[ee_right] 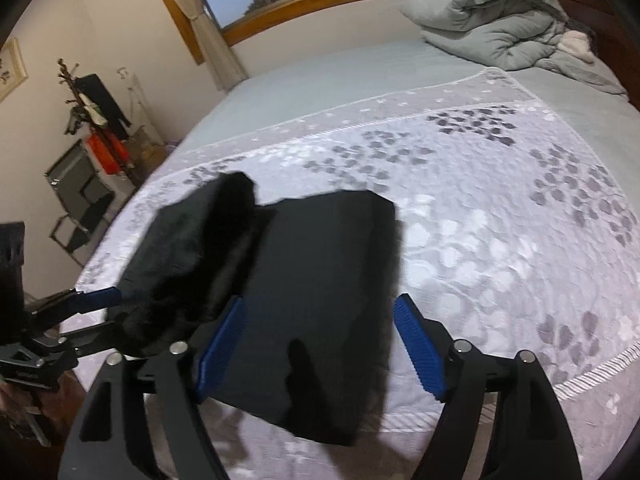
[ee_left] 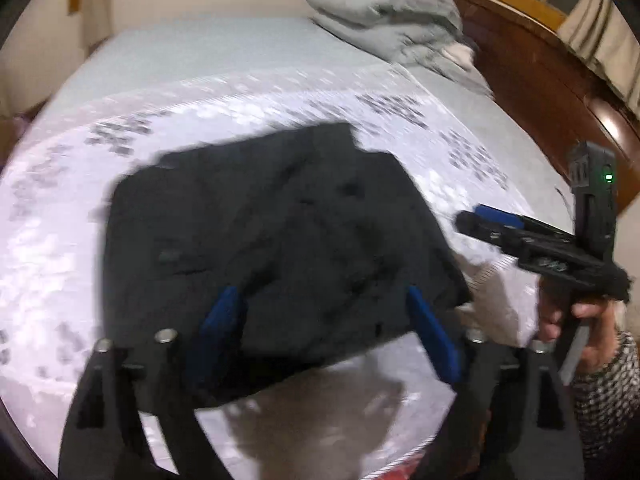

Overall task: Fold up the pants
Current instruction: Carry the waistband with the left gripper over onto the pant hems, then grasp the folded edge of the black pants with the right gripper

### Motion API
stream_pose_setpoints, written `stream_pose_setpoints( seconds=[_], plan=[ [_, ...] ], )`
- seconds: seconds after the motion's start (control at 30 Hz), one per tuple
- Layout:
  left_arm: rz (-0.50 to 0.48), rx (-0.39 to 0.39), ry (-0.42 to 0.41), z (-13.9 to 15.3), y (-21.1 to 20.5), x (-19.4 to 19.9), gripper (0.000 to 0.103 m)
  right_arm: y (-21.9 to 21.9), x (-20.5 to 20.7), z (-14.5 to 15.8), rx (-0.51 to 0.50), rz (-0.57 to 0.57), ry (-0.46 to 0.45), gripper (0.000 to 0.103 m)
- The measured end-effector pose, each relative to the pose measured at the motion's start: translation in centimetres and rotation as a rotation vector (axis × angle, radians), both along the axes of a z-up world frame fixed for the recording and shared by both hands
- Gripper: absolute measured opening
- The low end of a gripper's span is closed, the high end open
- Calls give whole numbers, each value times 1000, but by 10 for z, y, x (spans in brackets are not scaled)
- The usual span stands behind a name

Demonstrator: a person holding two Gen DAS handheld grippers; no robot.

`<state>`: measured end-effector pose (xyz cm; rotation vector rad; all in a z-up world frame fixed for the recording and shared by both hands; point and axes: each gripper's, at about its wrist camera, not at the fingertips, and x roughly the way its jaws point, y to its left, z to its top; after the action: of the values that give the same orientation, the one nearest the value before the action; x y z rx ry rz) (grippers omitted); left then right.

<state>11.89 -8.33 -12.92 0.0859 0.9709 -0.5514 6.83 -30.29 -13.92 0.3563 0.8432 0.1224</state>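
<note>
Black pants (ee_left: 276, 240) lie folded in a compact bundle on the patterned bedspread (ee_left: 248, 96) near the bed's front edge. In the right wrist view the pants (ee_right: 320, 300) show a flat folded part and a raised bunched part at the left. My left gripper (ee_left: 328, 328) is open, its blue pads on either side of the bundle's near edge, not clamping it. My right gripper (ee_right: 320, 344) is open above the bundle's near part. The right gripper also shows in the left wrist view (ee_left: 476, 220), beside the bundle's right edge. The left gripper shows in the right wrist view (ee_right: 104, 300) at the bundle's left.
A grey rumpled duvet (ee_right: 492, 16) lies at the head of the bed by the wooden headboard (ee_left: 540, 72). A coat stand and chair (ee_right: 88, 152) stand by the wall past the bed's left side. The bed's front edge (ee_right: 400, 424) is just below the pants.
</note>
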Motion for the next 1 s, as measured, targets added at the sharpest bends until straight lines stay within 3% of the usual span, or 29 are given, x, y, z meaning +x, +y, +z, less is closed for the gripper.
stream_pose_setpoints(
  seconds=[0.1, 0.3, 0.57, 0.77, 0.97, 1.0],
  plan=[
    [114, 82, -80, 6, 35, 2, 92, 13, 8, 8, 59, 52, -1, 86],
    [281, 176, -51, -11, 101, 24, 92, 46, 28, 8, 115, 132, 37, 87],
    [297, 139, 18, -33, 129, 31, 92, 74, 44, -10, 183, 152, 113, 89],
    [306, 50, 75, -49, 140, 31, 92, 80, 51, -28, 237, 145, 157, 89],
    [320, -7, 122, -57, 145, 33, 92, 86, 64, -41, 252, 155, 178, 57],
    [321, -8, 124, -57, 145, 33, 92, 87, 65, -41, 245, 154, 177, 46]
  ],
)
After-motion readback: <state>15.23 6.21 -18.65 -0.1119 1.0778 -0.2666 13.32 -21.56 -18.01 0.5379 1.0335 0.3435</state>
